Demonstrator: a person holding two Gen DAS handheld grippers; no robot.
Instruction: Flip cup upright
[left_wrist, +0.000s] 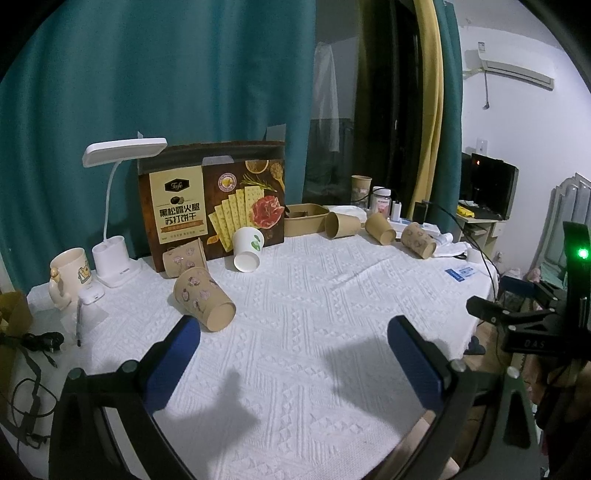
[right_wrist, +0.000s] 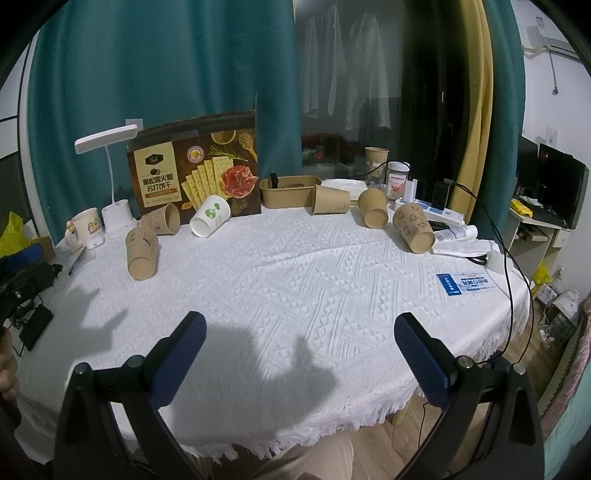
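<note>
With both the left gripper (left_wrist: 293, 336) and right gripper (right_wrist: 300, 332) spread wide and empty, nothing flipped yet: six paper cups, including the brown floral paper cup (left_wrist: 204, 298) nearest the brown cracker box (left_wrist: 212, 203), lying on their sides.

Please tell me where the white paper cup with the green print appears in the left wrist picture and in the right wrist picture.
Left wrist view: the white cup lies on its side, centre-left, in front of the cracker box.
Right wrist view: the white cup lies left of centre, in the far part of the table.
Shared landmark: the cracker box stands right behind it in both.
</note>
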